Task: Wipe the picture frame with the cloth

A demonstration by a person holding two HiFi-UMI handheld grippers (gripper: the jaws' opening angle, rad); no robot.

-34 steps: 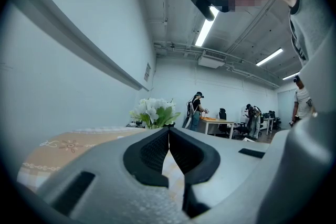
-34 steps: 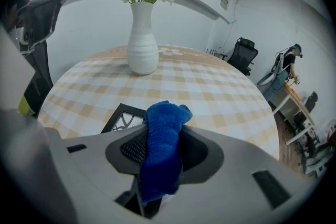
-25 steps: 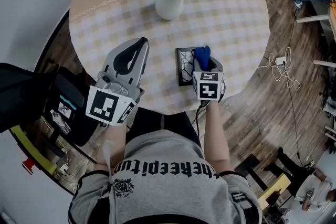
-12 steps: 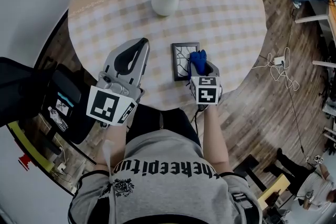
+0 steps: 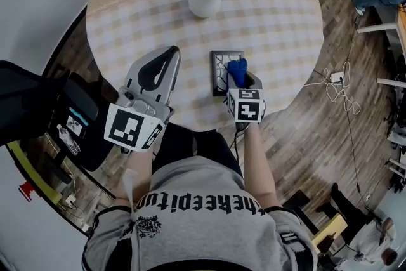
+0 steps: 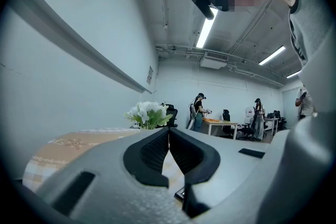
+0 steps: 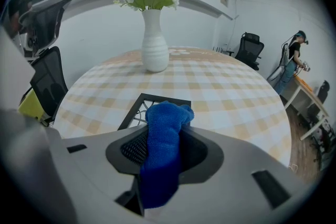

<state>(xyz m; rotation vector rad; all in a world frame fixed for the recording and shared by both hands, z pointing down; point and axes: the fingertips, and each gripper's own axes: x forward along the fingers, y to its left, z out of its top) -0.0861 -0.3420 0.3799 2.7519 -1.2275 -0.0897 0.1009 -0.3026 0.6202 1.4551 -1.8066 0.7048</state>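
A dark picture frame (image 5: 219, 73) with a white line pattern lies flat on the round checked table (image 5: 279, 22), near its front edge. My right gripper (image 5: 243, 78) is shut on a blue cloth (image 5: 237, 70), which rests over the frame's right side. In the right gripper view the cloth (image 7: 164, 128) sticks out between the jaws of the right gripper (image 7: 164, 136), over the near edge of the frame (image 7: 135, 113). My left gripper (image 5: 171, 52) hovers to the left of the frame, shut and holding nothing. Its fingertips meet in the left gripper view (image 6: 169, 130).
A white vase of white flowers (image 5: 204, 2) stands behind the frame at the table's far middle; the vase (image 7: 155, 47) is also in the right gripper view. A black chair (image 5: 38, 111) is to the left. A cable (image 5: 342, 82) lies on the wooden floor at right. People (image 6: 198, 112) stand far off.
My right gripper has drawn the blue cloth a little toward me over the frame's right side. The left gripper has stayed where it was.
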